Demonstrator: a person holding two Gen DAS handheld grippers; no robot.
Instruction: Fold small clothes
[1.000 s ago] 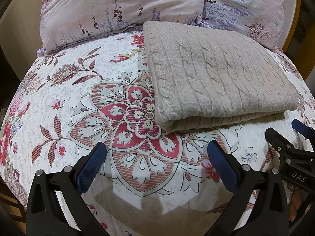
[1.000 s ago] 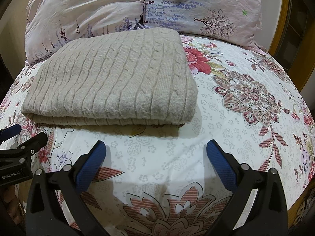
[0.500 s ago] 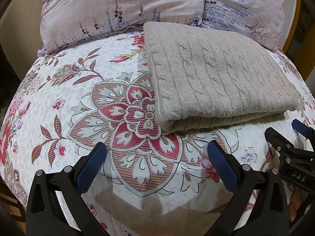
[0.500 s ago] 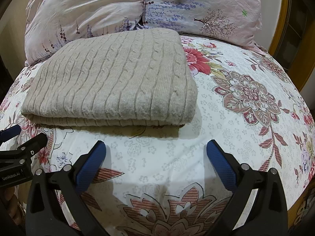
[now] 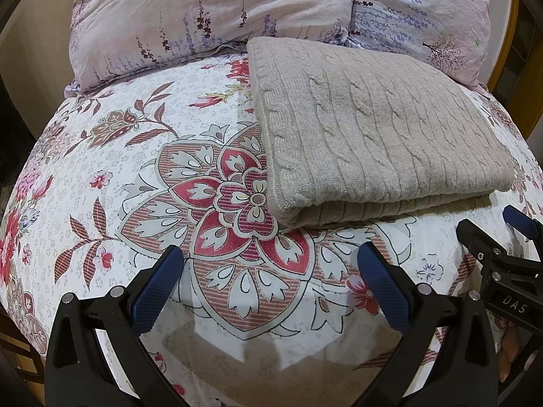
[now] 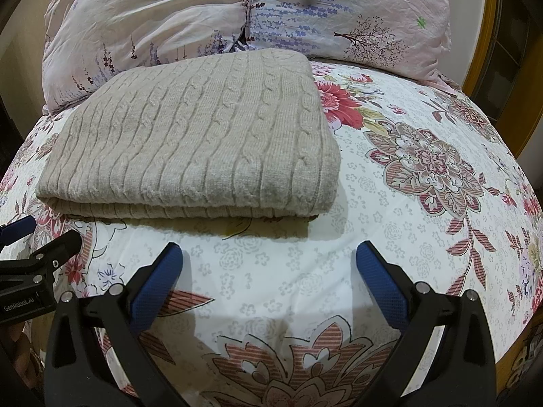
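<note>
Sweater [image 6: 190, 135], beige cable-knit, folded flat on floral bedsheet [image 6: 390, 230], fold edge just ahead of both grippers; left gripper [image 5: 271, 271] and right gripper [image 6: 268, 264] spread wide, empty, bare sheet between fingers; pillows [image 6: 237, 10] touching its far edge.

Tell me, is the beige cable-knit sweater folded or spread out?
Folded: the beige cable-knit sweater lies as a neat rectangle, with stacked layers showing along its near edge.
</note>
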